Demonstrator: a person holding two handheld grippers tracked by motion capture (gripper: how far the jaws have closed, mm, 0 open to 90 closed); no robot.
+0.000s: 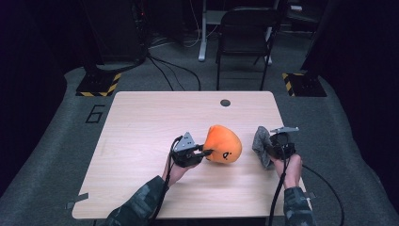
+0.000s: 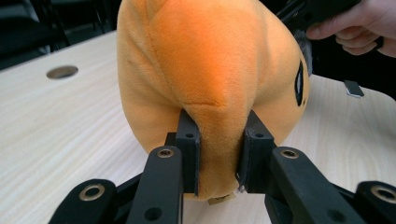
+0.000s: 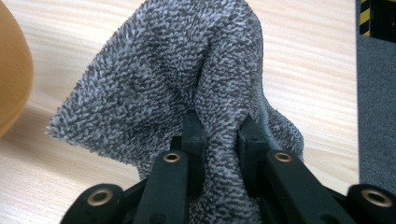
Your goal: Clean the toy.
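Note:
An orange plush toy (image 1: pixel 223 143) with a small black mark on its side stands on the wooden table (image 1: pixel 141 122), right of centre. My left gripper (image 1: pixel 203 153) is shut on a fold of the orange plush (image 2: pixel 210 70) at its left side, the black pads pinching the fabric. To the right, my right gripper (image 1: pixel 268 149) is shut on a grey terry cloth (image 1: pixel 261 141). In the right gripper view the grey cloth (image 3: pixel 177 79) bunches up between the jaws and drapes toward the table, with the plush's orange edge (image 3: pixel 11 74) at far left.
A round cable hole (image 1: pixel 225 102) sits near the table's far edge. A dark folding chair (image 1: pixel 244 37) stands beyond the table on grey carpet, with yellow-black striped floor plates (image 1: pixel 99 84) at both sides. The table's left half is bare wood.

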